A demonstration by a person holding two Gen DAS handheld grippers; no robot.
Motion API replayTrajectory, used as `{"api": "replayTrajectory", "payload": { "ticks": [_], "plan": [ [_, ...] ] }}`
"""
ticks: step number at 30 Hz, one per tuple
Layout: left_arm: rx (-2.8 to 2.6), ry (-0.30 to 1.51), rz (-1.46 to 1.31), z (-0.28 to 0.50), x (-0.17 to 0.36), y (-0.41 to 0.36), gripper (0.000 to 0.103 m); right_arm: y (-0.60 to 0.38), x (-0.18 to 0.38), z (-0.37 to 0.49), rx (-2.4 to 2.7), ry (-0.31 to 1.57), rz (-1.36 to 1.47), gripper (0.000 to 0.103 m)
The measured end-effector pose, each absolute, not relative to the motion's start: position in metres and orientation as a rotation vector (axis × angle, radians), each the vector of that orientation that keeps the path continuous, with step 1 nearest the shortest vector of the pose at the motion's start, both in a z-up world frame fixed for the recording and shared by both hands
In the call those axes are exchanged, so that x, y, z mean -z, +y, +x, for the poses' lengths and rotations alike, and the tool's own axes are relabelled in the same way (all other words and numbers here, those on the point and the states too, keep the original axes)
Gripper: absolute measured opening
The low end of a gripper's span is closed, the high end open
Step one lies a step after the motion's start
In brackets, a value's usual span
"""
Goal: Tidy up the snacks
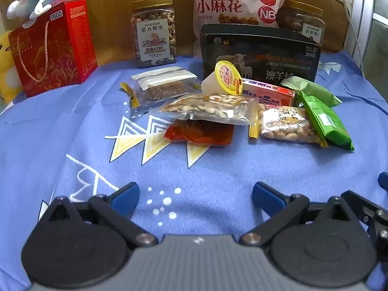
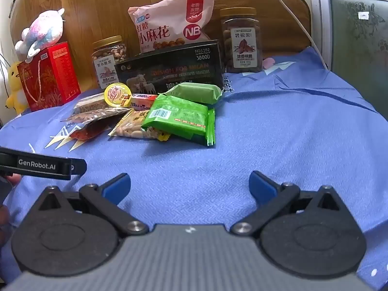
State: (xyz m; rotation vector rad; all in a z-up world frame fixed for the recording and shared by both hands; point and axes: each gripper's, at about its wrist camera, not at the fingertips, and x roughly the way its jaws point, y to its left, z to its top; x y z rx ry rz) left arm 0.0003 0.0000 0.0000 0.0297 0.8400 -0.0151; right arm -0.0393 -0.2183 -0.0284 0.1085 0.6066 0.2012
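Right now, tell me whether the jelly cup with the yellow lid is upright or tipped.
Tipped. The jelly cup lies on its side atop the snack pile, its yellow foil lid facing the camera rather than upward.

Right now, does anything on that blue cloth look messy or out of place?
Yes: the small snack packets lie in a loose heap, overlapping, and a jelly cup is tipped on its side against the black box. Nothing looks spilled or torn.

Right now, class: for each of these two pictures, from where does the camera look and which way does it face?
Left wrist: sits on the left gripper, angled down over the blue cloth toward the snack pile; its open blue fingers show.
Right wrist: sits on the right gripper, facing the pile from further right; its open fingers and the left gripper's side show.
Shared: black box, pink snack bag, green packets.
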Motion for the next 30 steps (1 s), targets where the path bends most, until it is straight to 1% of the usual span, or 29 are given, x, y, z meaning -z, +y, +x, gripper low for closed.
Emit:
{"api": "replayTrajectory", "payload": {
  "ticks": [12,13,30],
  "plan": [
    [0.014,0.837,0.026,-0.0014,0.0002,0.0,0.103,-0.2192,0.0286,-0.039,-0.204,0.606,0.122,0.103],
    [0.014,0.835,0.026,-0.005,0.0092,-0.0032,0.103,-0.2192,0.0286,-0.039,-0.204,0.606,0.121,0.103],
    [0.024,0.861,0.025,-0.0037,0.0036,0.001,0.103,-0.2181,0.0298,-0.0392,-0.202,0.605,0.116,0.103]
  ]
}}
